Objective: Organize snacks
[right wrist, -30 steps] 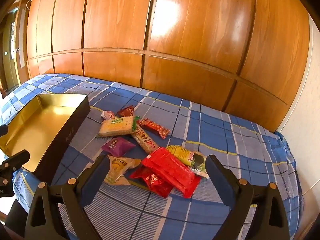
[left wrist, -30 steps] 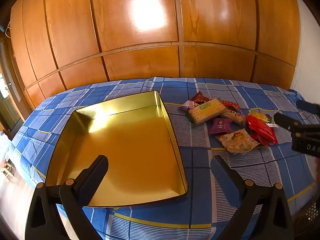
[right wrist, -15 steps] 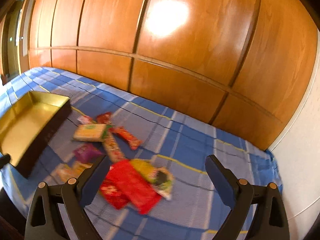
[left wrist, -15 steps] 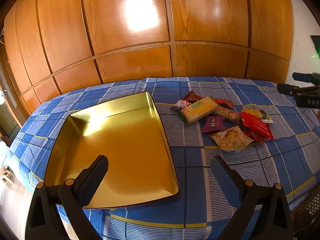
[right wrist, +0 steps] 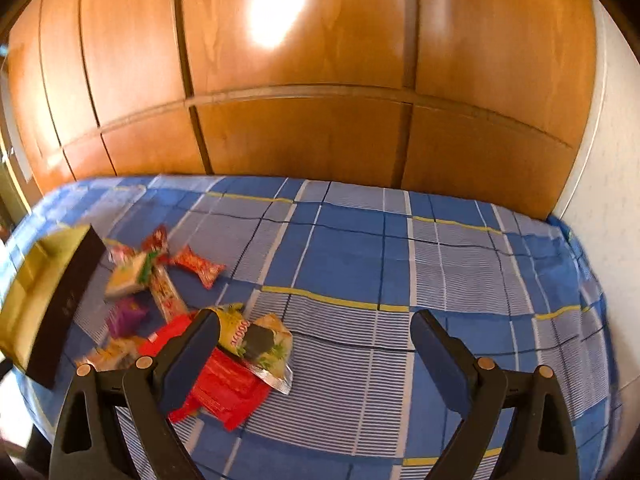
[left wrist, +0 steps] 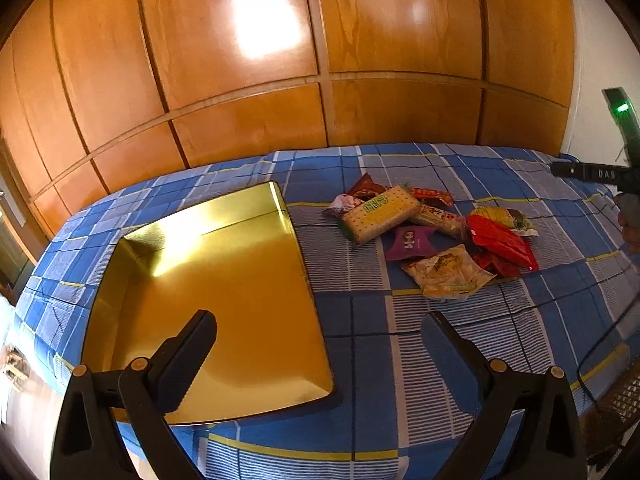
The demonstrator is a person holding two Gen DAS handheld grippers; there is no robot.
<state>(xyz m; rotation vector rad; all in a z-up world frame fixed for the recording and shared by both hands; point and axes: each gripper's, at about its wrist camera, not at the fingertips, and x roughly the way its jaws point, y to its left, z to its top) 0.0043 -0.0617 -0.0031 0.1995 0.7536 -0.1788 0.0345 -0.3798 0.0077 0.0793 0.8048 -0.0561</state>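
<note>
A: Snacks, left wrist view: a loose heap of wrapped packets (left wrist: pixel 432 232) lies on the blue plaid bedspread (left wrist: pixel 360 344), ahead and right of the left gripper (left wrist: pixel 320 332). Topmost at the far side, a cream cracker pack with green lettering (left wrist: pixel 380 212); nearer, a purple pouch (left wrist: pixel 412 242), a pale yellow crinkled bag (left wrist: pixel 448 272), a red foil packet (left wrist: pixel 502 240).

B: Gripper state there?

A: Spread wide, nothing between the fingers. Its left finger (left wrist: pixel 188 352) hangs over the shallow gold-lined rectangular tin (left wrist: pixel 216 280), which sits ahead and left, apart from the heap. The right gripper's black body (left wrist: pixel 592 172) shows at the far right edge, raised above the bed.

B: Right wrist view?

A: Blurred. Right gripper (right wrist: pixel 316 336) also spread wide, holding nothing. The same snacks (right wrist: pixel 192 320) lie to its left; the left finger (right wrist: pixel 192 356) overlaps the red foil packet (right wrist: pixel 228 392) and a yellow-green printed bag (right wrist: pixel 256 340). The tin's dark outer wall (right wrist: pixel 64 304) stands at the far left. Bare bedspread (right wrist: pixel 400 280) straight ahead, glossy wooden wardrobe panels (right wrist: pixel 320 80) behind.
</note>
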